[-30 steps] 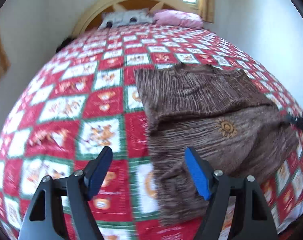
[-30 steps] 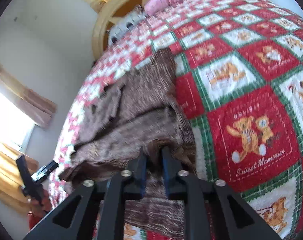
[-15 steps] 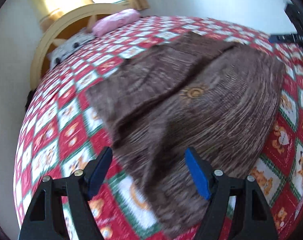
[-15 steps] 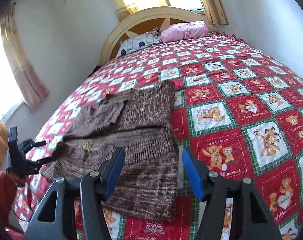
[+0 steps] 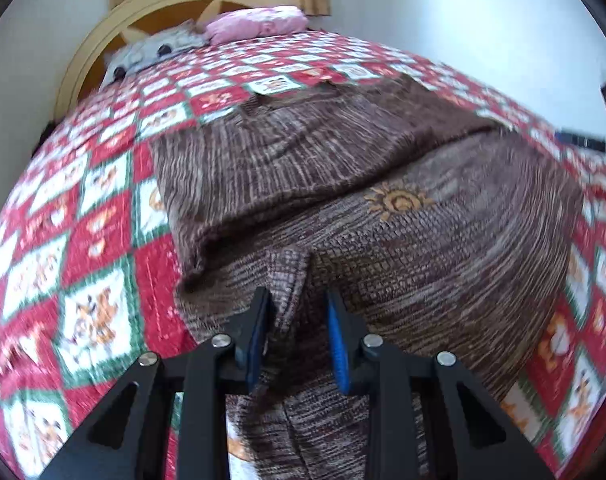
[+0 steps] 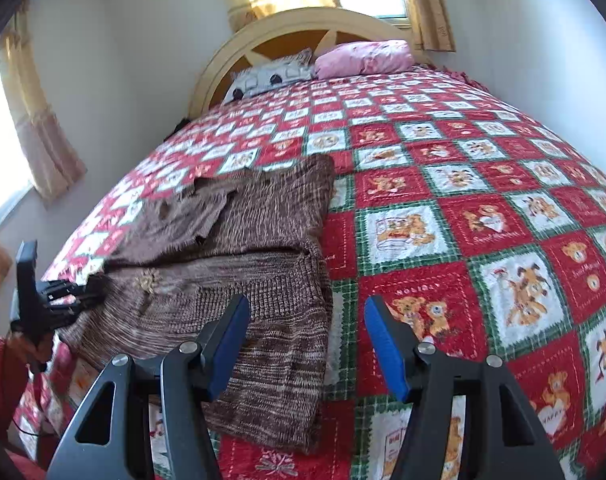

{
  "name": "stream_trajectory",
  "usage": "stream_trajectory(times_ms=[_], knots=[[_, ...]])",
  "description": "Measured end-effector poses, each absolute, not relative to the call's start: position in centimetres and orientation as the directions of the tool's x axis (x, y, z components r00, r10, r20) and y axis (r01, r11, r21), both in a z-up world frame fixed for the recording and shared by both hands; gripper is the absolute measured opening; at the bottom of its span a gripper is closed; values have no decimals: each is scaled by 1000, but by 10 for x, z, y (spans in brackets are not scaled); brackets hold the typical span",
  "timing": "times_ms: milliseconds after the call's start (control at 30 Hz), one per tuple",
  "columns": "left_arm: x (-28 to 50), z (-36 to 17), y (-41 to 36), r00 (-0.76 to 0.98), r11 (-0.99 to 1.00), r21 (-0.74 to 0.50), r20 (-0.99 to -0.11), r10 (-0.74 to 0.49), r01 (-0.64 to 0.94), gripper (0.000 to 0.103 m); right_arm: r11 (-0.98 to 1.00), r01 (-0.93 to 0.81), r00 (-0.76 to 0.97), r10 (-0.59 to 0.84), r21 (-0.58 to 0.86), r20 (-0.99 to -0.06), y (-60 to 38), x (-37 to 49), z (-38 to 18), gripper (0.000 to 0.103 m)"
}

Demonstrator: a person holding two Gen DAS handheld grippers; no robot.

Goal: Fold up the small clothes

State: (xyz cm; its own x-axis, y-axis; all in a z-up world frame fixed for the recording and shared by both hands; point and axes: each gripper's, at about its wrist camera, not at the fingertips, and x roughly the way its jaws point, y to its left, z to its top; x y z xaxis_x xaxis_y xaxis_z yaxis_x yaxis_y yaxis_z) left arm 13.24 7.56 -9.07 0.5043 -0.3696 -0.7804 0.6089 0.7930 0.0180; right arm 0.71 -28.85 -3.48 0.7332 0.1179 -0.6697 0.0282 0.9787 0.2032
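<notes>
A brown knit sweater (image 5: 403, 232) with a small sun emblem lies partly folded on the bed; it also shows in the right wrist view (image 6: 239, 264). My left gripper (image 5: 297, 312) is shut on a pinched fold of the sweater's near-left edge. In the right wrist view the left gripper (image 6: 59, 292) sits at the sweater's left edge. My right gripper (image 6: 307, 344) is open and empty, above the sweater's near-right corner and the quilt.
The bed carries a red, green and white teddy-bear quilt (image 6: 483, 216). A pink pillow (image 6: 363, 58) and a grey patterned pillow (image 6: 267, 76) lie against the wooden headboard (image 6: 303, 24). White walls stand close on both sides, and curtains (image 6: 31, 120) hang at the left.
My left gripper came down onto the sweater's edge and closed on a fold. My right gripper let go of the sweater, opened and drew back over the near-right corner.
</notes>
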Motion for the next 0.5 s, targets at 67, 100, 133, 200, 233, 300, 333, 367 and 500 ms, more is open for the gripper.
stream_trajectory(times_ms=[67,100,133,200,233,300,333,367,500], knots=[[134,-92,75,511,809,19,-784,-352,587,51,984,6,717,120,178,-686,-282,17,-40,61],[135,-92,74,520,817,26,-783,-342,576,61,986,-1,712,116,165,-692,-278,23,-43,61],[136,-92,74,525,822,27,-781,-337,568,64,989,-9,705,112,148,-700,-275,30,-47,61],[140,-92,74,509,827,-6,-786,-351,561,65,994,-15,688,92,112,-720,-269,43,-55,61],[141,-92,74,505,830,-16,-787,-355,558,65,995,-22,679,86,97,-729,-266,49,-59,61],[141,-92,73,501,831,-30,-786,-363,556,58,997,-43,659,73,59,-749,-258,59,-68,35],[140,-92,72,495,826,-38,-785,-373,562,50,999,-47,652,50,25,-757,-253,60,-71,15],[137,-92,70,490,819,-46,-782,-385,572,33,999,-50,648,22,-14,-761,-248,61,-74,14],[130,-89,66,529,826,3,-769,-358,563,10,995,-46,683,-32,-86,-730,-239,49,-69,5]])
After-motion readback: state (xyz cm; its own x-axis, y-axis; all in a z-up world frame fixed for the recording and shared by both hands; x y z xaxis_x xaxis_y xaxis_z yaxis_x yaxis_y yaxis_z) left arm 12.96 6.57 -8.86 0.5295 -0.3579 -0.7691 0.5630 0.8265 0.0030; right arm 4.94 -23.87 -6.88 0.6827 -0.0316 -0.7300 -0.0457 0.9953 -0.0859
